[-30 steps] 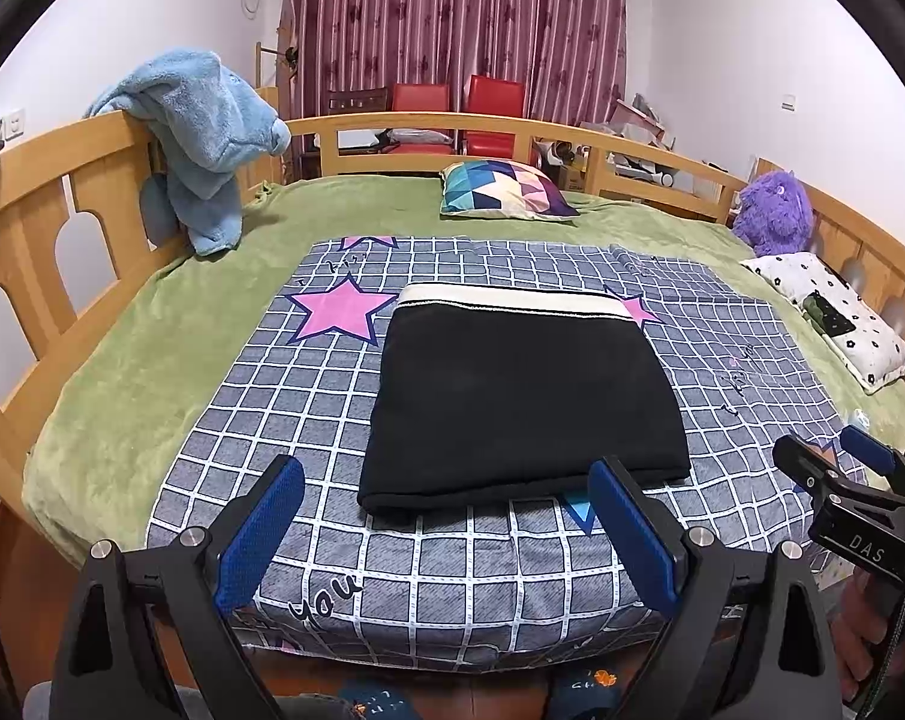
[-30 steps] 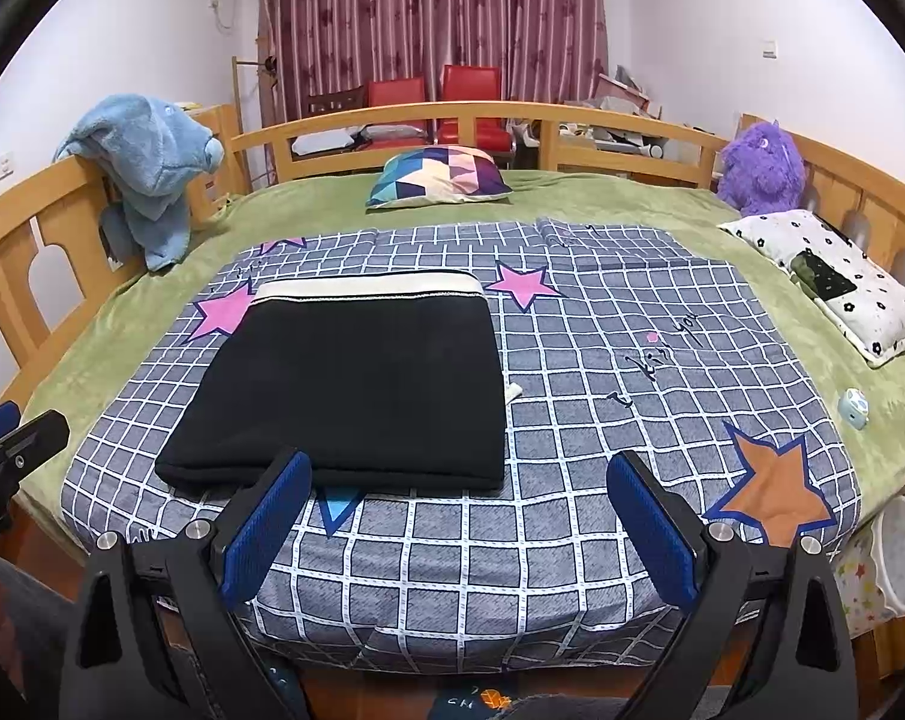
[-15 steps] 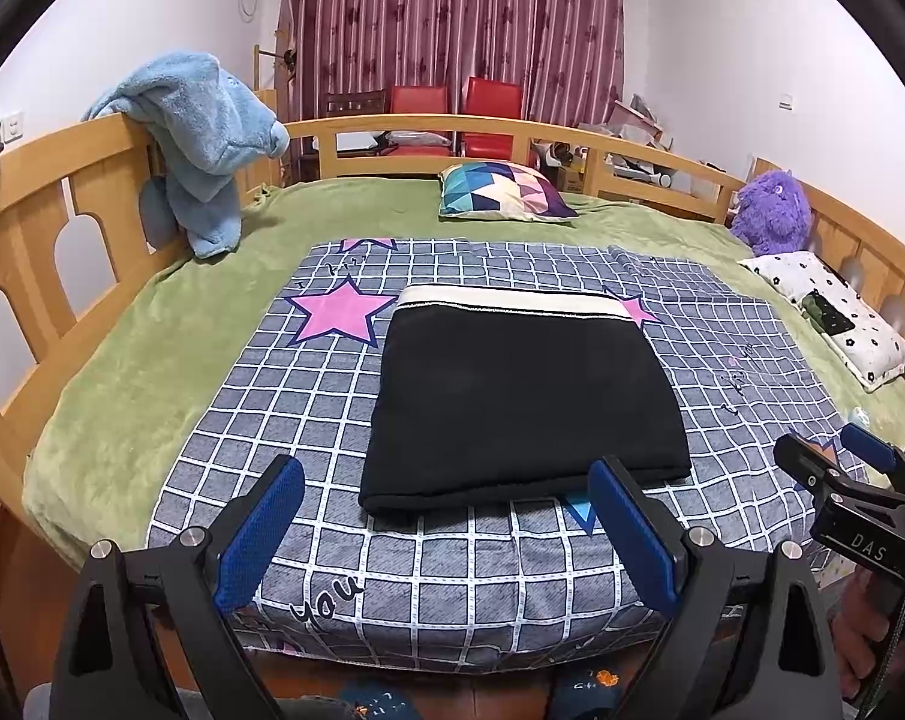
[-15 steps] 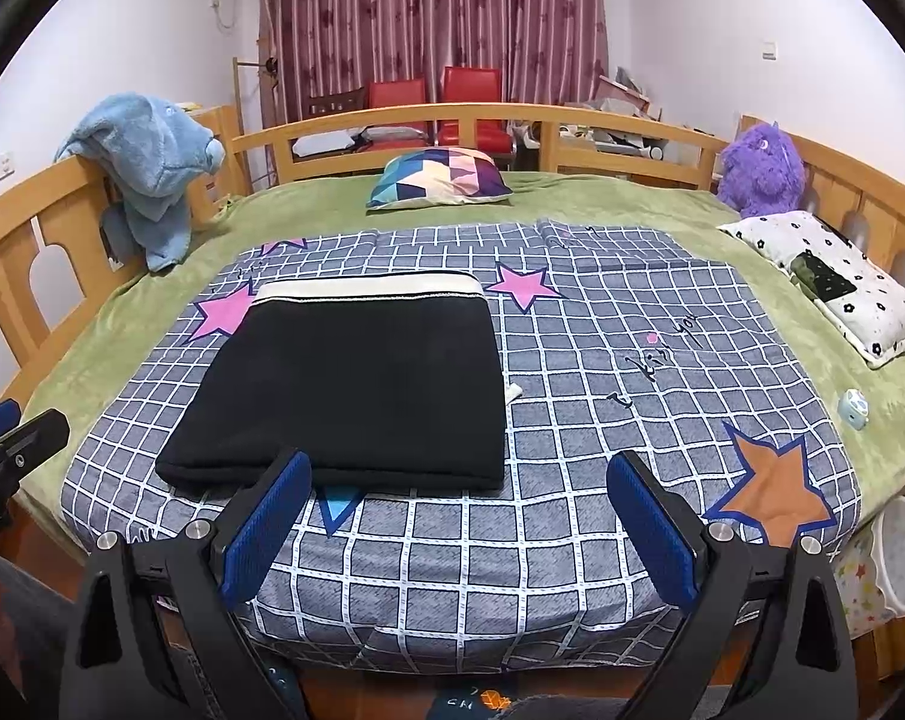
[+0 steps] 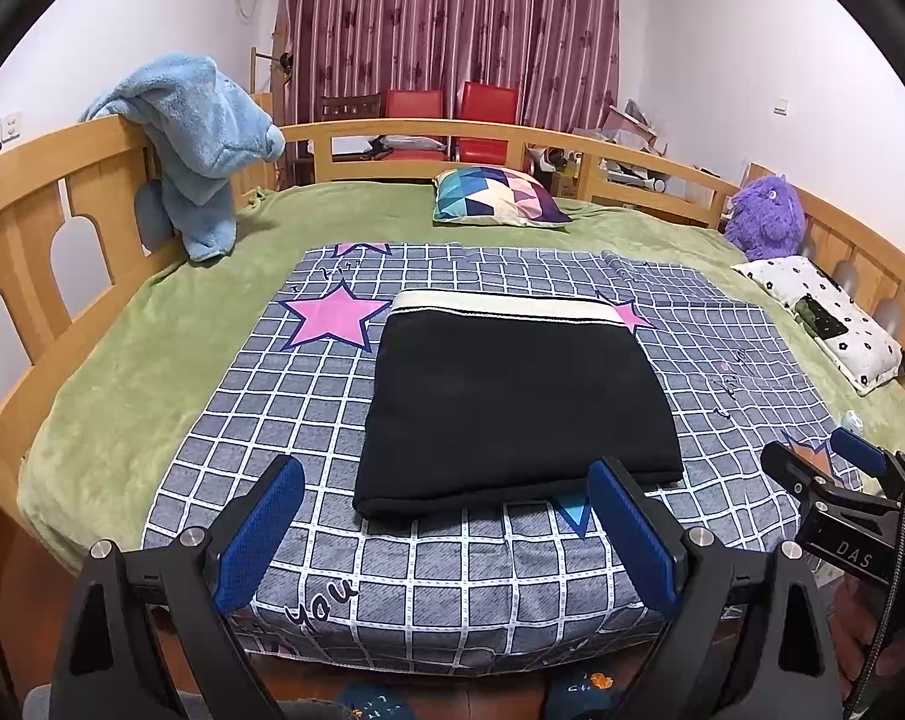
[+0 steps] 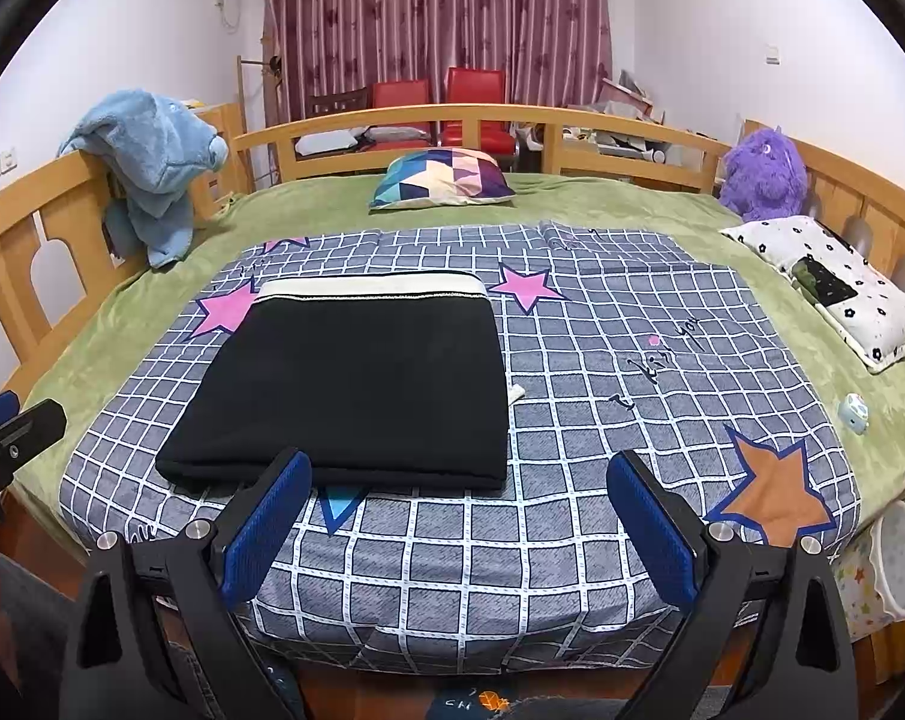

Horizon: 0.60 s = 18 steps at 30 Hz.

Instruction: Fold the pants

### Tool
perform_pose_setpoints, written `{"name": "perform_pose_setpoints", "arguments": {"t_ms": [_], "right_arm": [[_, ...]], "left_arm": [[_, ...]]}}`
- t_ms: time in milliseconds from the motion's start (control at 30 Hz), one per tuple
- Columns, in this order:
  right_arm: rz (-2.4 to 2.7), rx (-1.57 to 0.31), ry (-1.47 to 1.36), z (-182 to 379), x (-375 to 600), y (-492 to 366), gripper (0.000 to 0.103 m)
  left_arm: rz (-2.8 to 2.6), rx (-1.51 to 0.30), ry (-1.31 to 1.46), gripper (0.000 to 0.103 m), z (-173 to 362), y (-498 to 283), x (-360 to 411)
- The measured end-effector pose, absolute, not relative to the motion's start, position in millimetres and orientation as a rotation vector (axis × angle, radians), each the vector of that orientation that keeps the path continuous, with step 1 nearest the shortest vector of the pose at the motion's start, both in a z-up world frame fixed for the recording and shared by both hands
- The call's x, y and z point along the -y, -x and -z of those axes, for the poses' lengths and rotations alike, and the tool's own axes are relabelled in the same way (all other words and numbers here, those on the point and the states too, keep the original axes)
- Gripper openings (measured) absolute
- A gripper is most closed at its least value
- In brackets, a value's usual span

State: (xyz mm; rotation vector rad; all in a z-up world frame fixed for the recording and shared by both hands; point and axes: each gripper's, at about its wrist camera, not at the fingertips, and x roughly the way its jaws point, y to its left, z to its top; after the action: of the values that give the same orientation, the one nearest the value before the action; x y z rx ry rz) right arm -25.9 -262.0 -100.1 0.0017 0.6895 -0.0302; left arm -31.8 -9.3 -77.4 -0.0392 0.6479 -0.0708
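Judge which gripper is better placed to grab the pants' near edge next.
Left, probably. The black pants lie centred between the left gripper fingers; the right gripper faces mostly bare quilt beside them.

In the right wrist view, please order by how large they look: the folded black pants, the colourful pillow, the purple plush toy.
1. Folded black pants, clearly largest.
2. and 3. Colourful pillow and purple plush toy look similar in size; both lie far away, so I do not rank them.

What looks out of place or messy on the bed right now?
Only a small white tab pokes out from the right edge of the folded black pants; what it is, I cannot tell. Both grippers, left and right, are open and hold nothing.
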Motion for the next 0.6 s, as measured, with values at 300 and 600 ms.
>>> {"name": "perform_pose_setpoints", "arguments": {"t_ms": [300,600], "right_arm": [[0.033,-0.691,-0.004,100.6,263.3,26.5,0.098],[0.034,-0.692,0.002,102.5,260.7,26.4,0.098]], "left_arm": [[0.071,-0.645,0.047,0.096,77.5,33.1,9.7],[0.069,-0.642,0.055,0.096,77.1,34.2,10.5]]}}
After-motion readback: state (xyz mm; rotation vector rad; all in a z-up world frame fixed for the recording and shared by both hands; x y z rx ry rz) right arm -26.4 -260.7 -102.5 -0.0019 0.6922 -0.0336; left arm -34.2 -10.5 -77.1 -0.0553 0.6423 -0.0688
